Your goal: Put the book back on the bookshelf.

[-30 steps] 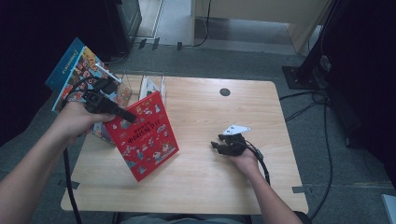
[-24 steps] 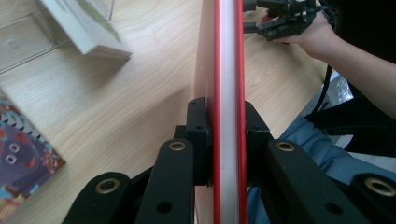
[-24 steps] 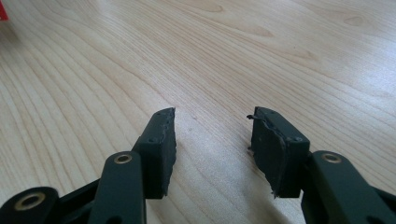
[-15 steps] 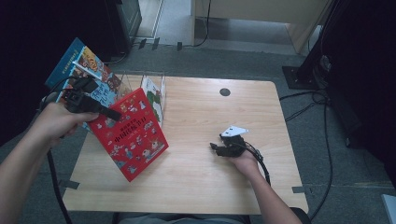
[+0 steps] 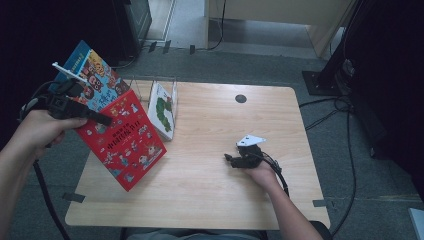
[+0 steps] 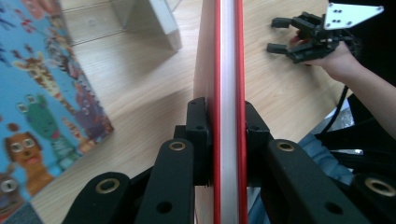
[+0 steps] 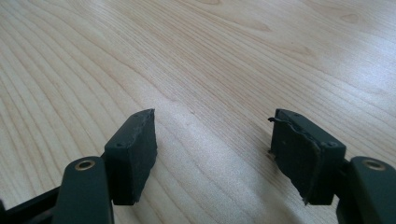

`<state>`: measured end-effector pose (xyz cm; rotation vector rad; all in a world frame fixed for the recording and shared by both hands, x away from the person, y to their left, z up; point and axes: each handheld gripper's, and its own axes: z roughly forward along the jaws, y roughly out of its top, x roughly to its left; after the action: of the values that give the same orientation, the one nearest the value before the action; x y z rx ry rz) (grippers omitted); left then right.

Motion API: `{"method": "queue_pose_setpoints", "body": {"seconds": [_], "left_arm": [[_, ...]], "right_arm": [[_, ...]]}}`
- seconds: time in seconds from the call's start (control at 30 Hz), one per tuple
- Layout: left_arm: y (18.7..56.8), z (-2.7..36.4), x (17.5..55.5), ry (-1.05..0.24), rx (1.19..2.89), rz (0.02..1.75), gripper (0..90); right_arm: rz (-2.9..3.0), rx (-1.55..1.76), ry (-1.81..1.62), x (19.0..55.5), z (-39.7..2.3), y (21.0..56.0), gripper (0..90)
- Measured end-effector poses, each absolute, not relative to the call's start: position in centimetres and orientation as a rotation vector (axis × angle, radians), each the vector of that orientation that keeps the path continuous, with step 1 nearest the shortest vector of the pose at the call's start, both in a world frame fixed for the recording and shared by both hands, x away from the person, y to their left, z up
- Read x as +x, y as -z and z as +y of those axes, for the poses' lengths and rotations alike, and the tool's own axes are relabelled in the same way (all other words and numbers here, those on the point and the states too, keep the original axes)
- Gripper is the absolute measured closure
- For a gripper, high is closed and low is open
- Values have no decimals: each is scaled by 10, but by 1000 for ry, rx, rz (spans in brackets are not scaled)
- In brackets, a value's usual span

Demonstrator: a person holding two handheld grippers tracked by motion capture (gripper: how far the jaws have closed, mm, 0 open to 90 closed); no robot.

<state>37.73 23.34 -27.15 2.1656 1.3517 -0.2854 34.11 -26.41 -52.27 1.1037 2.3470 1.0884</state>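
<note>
A red picture book (image 5: pixel 125 142) hangs tilted over the table's left edge, and my left gripper (image 5: pixel 102 120) is shut on its upper edge. In the left gripper view the book's red covers and white page edge (image 6: pixel 227 70) run straight up between the pads of that gripper (image 6: pixel 227 135). My right gripper (image 5: pixel 230 159) rests on the wooden table (image 5: pixel 200 195) right of centre and points left. Its jaws have just been opening. In the right gripper view the gripper (image 7: pixel 212 140) stands open over bare wood with nothing between the fingers (image 7: pixel 135 144).
A blue animal picture book (image 5: pixel 92 80) leans at the table's far left, behind the red one. A white book with a green caterpillar (image 5: pixel 164 110) stands in a clear rack (image 5: pixel 150 82). A black cable hole (image 5: pixel 240 98) lies near the back edge.
My left hand has carried the red book to the left and slightly up, clear of the white book. The right hand has stayed where it was.
</note>
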Motion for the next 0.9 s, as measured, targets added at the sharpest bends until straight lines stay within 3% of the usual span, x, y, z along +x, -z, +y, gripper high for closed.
{"method": "queue_pose_setpoints", "body": {"seconds": [0.43,0.9], "left_arm": [[268,258,391,218,2101,1474,793],[263,260,418,158,2061,1565,791]], "right_arm": [[2349,1105,-1084,341,-264,523,285],[2328,1134,-1074,342,-262,523,264]]}}
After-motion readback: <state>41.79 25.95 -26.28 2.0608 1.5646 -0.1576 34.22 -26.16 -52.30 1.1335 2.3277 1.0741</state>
